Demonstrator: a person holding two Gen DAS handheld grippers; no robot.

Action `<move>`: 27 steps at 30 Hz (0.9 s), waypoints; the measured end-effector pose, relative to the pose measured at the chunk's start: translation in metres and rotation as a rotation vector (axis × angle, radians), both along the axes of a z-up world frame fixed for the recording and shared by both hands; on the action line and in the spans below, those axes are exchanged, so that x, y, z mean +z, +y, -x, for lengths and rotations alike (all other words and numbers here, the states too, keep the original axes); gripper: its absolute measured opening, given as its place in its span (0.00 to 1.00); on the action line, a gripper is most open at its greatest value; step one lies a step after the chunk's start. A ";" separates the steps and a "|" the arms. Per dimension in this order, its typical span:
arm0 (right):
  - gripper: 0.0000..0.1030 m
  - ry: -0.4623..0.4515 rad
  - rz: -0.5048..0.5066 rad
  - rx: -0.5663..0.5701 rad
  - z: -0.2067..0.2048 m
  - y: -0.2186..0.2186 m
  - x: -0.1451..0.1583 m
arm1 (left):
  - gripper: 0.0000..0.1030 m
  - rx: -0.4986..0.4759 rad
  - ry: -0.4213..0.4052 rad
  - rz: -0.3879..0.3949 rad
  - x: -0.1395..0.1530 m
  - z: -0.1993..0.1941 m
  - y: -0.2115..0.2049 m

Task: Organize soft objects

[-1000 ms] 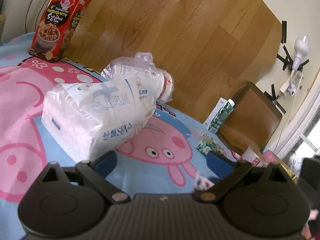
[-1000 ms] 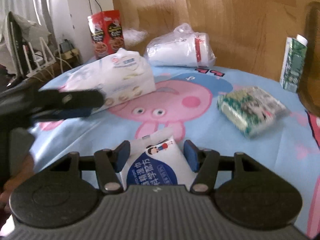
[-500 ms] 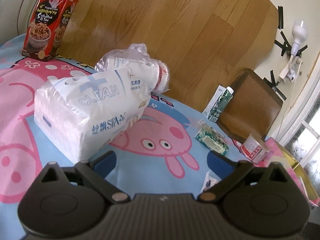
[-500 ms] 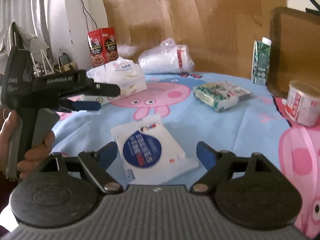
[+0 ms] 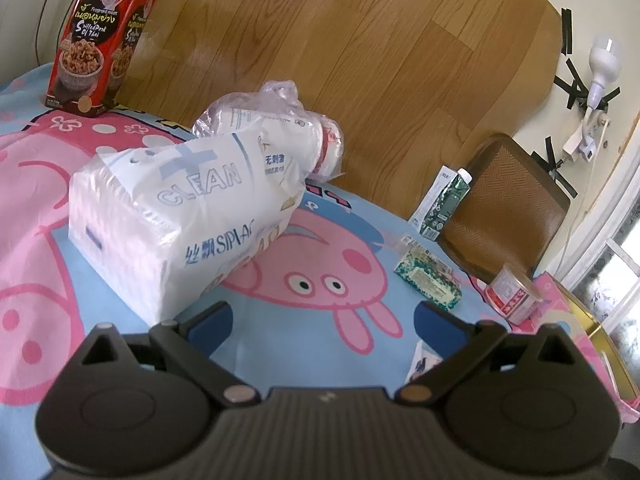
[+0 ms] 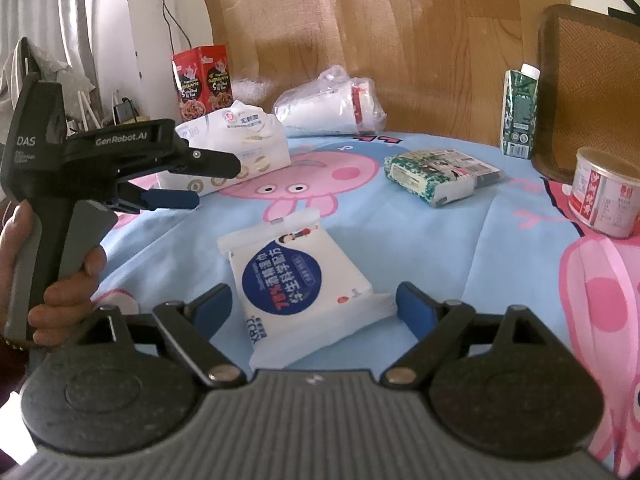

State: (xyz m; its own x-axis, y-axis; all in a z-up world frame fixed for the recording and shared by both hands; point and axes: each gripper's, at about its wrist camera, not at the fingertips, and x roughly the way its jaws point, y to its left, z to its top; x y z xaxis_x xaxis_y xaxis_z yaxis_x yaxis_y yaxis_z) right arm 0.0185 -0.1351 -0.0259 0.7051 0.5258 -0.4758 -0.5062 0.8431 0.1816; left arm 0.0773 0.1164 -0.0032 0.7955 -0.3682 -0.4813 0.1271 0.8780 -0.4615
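Ahead, bare cloth (image 6: 500,248) beside wipes pack (image 6: 300,280)

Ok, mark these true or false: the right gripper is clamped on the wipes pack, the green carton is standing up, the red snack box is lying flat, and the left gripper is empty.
1. Right gripper clamped on the wet wipes pack: false. Its jaws have just been opening and stand wide; the pack lies on the blanket.
2. Green carton upright: true.
3. Red snack box lying flat: false, it stands upright.
4. Left gripper empty: true.
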 end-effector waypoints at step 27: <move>0.88 0.001 -0.006 -0.006 0.001 0.001 0.000 | 0.98 0.001 0.000 -0.001 0.000 0.000 -0.001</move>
State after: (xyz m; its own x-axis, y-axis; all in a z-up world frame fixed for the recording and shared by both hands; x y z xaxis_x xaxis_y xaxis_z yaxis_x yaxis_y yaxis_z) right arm 0.0176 -0.1345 -0.0259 0.7077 0.5248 -0.4730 -0.5012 0.8448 0.1874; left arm 0.0769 0.1156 -0.0028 0.7958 -0.3673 -0.4814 0.1266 0.8784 -0.4609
